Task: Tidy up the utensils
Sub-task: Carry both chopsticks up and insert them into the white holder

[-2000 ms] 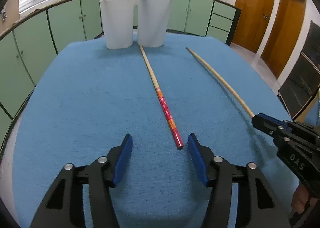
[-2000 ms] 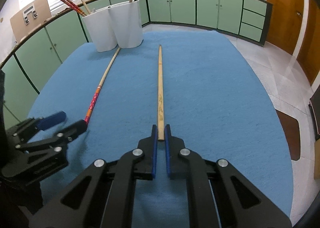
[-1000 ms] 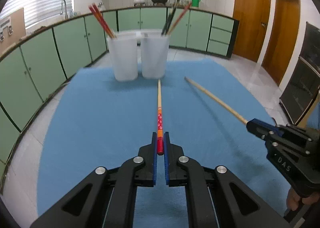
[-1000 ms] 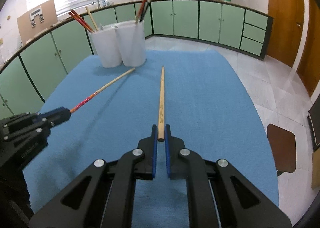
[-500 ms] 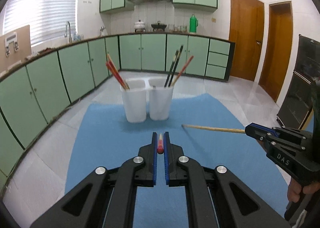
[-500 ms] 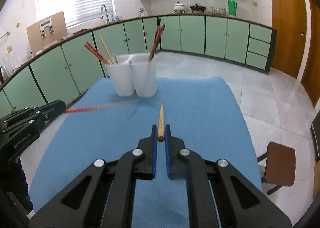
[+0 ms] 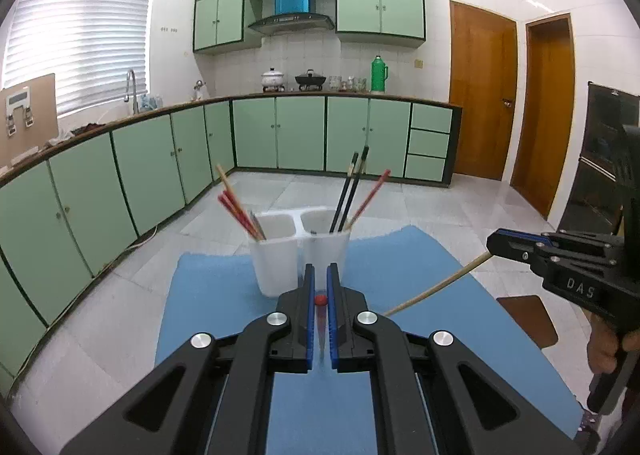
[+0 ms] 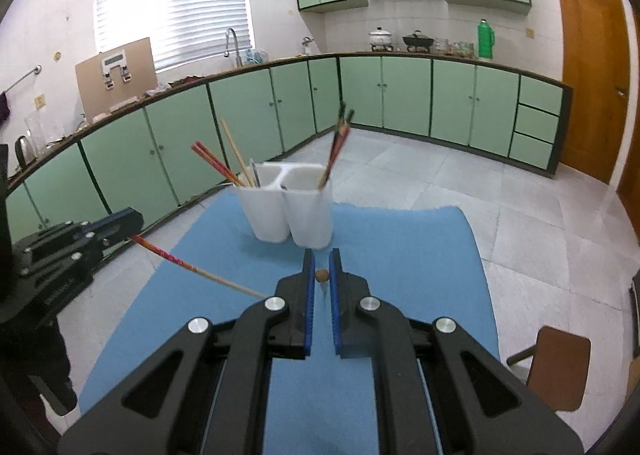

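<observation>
Both chopsticks have come up off the blue cloth-covered table point(image 8: 420, 239) since a second ago. The left gripper point(image 7: 320, 285) clenches the red patterned chopstick point(image 8: 176, 260), the right gripper point(image 8: 321, 269) the plain wooden chopstick point(image 7: 436, 287), tips hanging down, just short of the white two-compartment plastic holder point(image 8: 292, 211) ahead; dropping them in comes next.

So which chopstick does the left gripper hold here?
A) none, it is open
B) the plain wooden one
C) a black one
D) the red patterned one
D: in the right wrist view the left gripper is shut on the red patterned chopstick, while the right gripper pinches the plain wooden chopstick.
</observation>
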The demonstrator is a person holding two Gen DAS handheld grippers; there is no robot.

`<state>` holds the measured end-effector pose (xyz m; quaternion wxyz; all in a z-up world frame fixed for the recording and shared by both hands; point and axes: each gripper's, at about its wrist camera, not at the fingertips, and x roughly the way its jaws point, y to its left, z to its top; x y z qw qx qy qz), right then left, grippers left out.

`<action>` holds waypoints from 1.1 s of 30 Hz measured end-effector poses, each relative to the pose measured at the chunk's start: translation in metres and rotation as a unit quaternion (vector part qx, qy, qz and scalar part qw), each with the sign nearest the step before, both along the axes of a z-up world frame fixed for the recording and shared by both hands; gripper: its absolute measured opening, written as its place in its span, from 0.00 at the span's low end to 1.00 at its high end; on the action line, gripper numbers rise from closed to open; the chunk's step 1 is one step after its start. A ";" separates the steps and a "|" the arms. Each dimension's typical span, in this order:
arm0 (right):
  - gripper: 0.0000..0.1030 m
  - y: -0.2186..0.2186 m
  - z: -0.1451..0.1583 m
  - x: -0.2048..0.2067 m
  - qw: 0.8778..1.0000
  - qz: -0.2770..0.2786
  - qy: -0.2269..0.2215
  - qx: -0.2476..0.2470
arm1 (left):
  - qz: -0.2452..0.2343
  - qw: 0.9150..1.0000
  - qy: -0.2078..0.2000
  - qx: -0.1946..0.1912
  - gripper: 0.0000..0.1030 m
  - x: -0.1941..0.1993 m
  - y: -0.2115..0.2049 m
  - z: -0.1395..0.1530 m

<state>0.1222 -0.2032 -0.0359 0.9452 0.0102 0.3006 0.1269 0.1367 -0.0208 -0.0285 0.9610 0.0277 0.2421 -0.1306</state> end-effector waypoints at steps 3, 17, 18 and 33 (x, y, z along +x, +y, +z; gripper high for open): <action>0.06 0.003 0.014 0.012 1.000 0.014 -0.004 0.000 | -0.006 1.000 -0.001 -0.008 0.05 0.013 0.004 0.006; 0.06 0.012 0.088 0.072 0.998 0.053 -0.043 0.005 | -0.018 0.998 -0.063 -0.014 0.05 0.051 0.018 0.063; 0.06 0.013 0.093 0.077 0.997 0.052 -0.049 0.006 | -0.017 0.997 -0.069 -0.016 0.05 0.055 0.019 0.069; 0.06 0.028 0.131 0.180 0.993 0.023 -0.113 0.021 | 0.014 0.990 -0.131 -0.045 0.05 0.146 0.024 0.087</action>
